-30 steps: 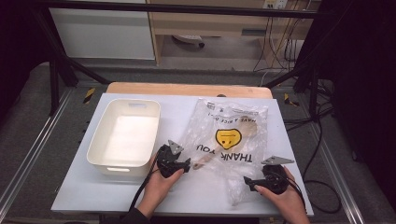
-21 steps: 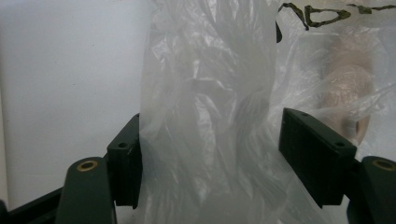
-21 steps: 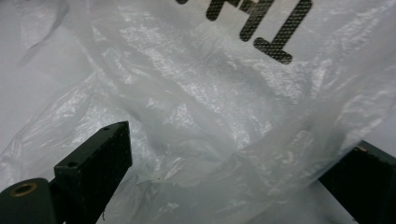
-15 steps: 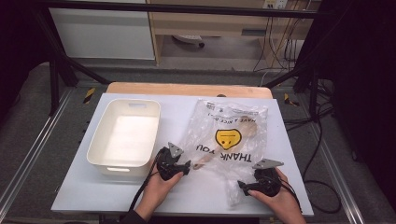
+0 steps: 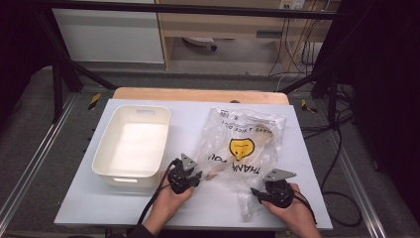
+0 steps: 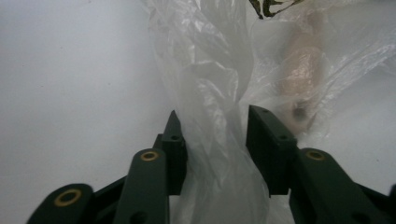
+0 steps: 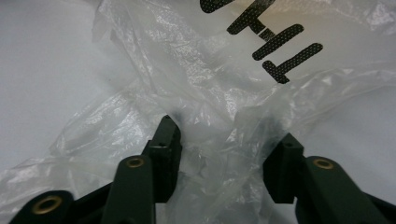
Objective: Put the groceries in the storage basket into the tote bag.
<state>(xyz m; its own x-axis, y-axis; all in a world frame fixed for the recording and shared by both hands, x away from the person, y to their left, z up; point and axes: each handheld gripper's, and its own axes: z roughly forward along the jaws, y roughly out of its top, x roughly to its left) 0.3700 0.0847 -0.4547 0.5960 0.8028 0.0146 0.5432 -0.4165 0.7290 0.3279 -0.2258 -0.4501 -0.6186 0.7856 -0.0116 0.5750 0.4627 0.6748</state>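
White desk [image 5: 317, 163] under dim shelving; at its near edge the left gripper [image 6: 212, 133] and right gripper [image 7: 224, 140] have just been closing their fingers, half-shut around the handles of the plastic bag [image 5: 247, 148]: light, limp, slippery, tearable, so grip bunched film

Plastic bag [image 5: 242, 144], clear: black print "THANK YOU" [image 5: 236, 168], upside down in the high view, at 6 o'clock of a yellow smiley face [image 5: 241, 147]. Smaller line "HAVE A NICE DAY" [image 5: 250, 130] at 12 o'clock of the face. Right gripper view: large black letters "TH" [image 7: 275, 42] legible.
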